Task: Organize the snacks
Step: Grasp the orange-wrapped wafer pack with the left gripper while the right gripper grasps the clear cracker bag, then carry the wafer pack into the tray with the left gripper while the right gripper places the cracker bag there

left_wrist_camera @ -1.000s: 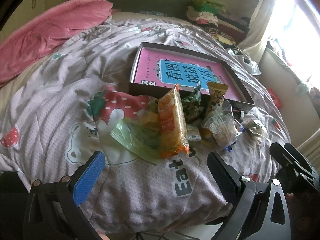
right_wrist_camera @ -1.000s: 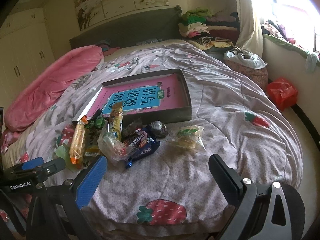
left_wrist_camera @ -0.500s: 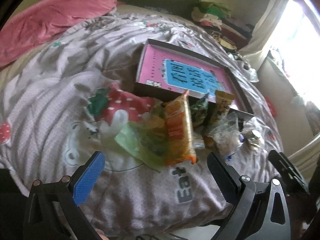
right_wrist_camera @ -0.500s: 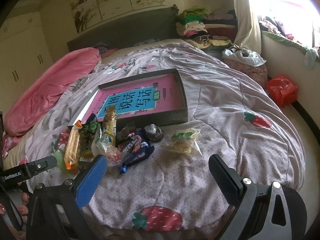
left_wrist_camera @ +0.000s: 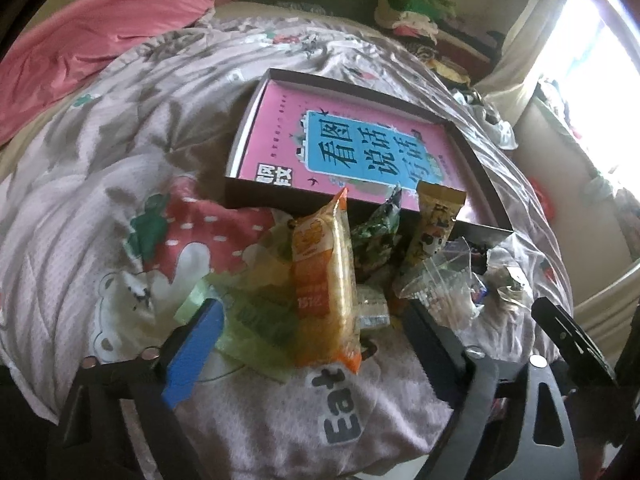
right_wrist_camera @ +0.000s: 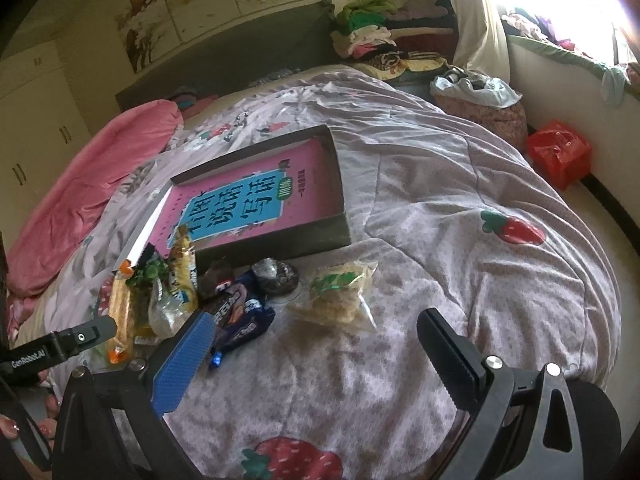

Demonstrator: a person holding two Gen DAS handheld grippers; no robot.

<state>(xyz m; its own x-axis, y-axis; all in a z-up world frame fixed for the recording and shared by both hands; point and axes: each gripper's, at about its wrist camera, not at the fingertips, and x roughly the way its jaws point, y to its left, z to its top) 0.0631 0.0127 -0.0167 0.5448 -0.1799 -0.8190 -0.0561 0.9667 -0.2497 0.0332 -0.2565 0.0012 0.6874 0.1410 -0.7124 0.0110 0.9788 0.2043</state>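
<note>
Where snacks (right_wrist_camera: 240, 304) lie — strawberry quilt (right_wrist_camera: 460, 208), bed w/ clutter beyond.

A shallow dark box (left_wrist_camera: 256, 196) lies flat on the bed, a pink book with a blue title panel (left_wrist_camera: 360, 152) inside it. The snacks sit in a loose heap at the box's 6 o'clock side. A long orange pack (left_wrist_camera: 324, 280) lies on a pale green bag (left_wrist_camera: 256, 320). At its 3 o'clock lean a dark green packet (left_wrist_camera: 376, 232) and a yellow-brown packet (left_wrist_camera: 432, 224), tips against the box wall. A clear bag (left_wrist_camera: 436, 288) lies beside them. Dark blue bars (right_wrist_camera: 240, 316), a round dark sweet (right_wrist_camera: 276, 276) and a clear bag of pale crisps (right_wrist_camera: 340, 296) lie farther right.
</note>
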